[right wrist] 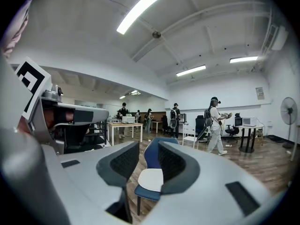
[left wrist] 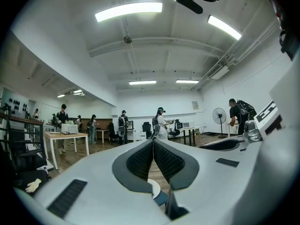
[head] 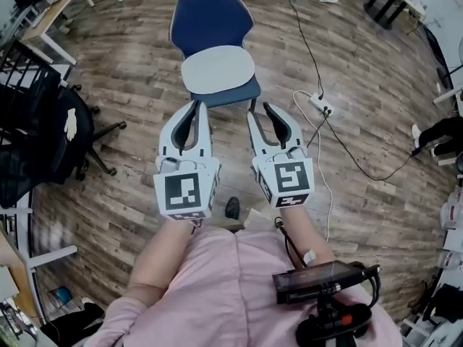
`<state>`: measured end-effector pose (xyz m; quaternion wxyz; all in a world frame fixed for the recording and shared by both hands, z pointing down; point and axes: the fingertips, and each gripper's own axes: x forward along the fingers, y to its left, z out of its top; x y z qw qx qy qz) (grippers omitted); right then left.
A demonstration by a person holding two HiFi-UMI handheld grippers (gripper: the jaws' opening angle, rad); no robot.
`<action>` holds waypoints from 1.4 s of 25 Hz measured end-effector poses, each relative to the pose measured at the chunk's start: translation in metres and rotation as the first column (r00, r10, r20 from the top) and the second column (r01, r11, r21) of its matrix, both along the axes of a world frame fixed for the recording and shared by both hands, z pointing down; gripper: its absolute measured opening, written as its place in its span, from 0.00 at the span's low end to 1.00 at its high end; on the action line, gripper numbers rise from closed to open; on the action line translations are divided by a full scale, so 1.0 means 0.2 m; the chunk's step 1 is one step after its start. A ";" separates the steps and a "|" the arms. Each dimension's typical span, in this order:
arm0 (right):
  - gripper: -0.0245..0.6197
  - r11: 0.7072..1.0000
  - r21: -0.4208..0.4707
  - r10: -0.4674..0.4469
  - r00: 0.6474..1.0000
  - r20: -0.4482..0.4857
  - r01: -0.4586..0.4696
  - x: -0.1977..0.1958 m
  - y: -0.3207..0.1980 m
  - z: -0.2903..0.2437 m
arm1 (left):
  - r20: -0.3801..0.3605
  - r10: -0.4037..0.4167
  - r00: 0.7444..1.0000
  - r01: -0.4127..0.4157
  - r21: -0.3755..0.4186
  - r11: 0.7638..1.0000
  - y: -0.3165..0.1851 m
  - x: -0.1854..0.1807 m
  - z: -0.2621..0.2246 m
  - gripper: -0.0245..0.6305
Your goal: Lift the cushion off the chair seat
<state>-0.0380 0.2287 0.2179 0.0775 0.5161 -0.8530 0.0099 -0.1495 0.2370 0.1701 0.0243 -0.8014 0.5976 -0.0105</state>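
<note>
Wood-plank floor (head: 130,71) fills the head view. On it, straight ahead, stands a blue chair (head: 210,20) w/ a pale oval cushion (head: 217,71) lying flat on the seat. It covers most of the seat; only the blue front edge shows. Both grippers are short of the chair, touching nothing. Left gripper (head: 197,105): jaw tips pressed together, nothing btwn them, aimed toward the seat's front-left corner. Right gripper (head: 259,110): jaws parted a little and empty, w/ chair & cushion framed in the gap in the right gripper view. Step in hand, as I read it: approach, lift not yet begun. To do it well: spread the left jaws before closing in, and come in low & level w/ the seat. Put one gripper at each side of the cushion's near rim, slip a jaw under the edge, and pinch padding, not seat. Cushion looks soft & will prob sag, so raise both sides evenly. Power strip (head: 320,105) & its cable lie on the floor right of the chair, so mind the feet.
</note>
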 end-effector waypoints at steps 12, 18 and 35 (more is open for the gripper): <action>0.22 0.998 -0.035 0.048 0.999 0.012 -0.048 0.18 -0.32 0.09 | 0.024 0.046 0.999 -0.045 -0.041 0.998 -0.32 0.18 0.11 0.06; 0.22 0.996 -0.087 0.032 0.999 0.034 -0.029 0.28 -0.64 0.21 | 0.062 0.015 0.998 -0.009 -0.091 0.996 -0.62 0.26 0.20 0.06; 0.22 0.990 -0.084 -0.112 0.991 0.067 0.117 0.51 -1.76 0.17 | 0.115 -0.210 0.971 0.224 -0.116 0.968 -1.49 0.37 0.17 0.06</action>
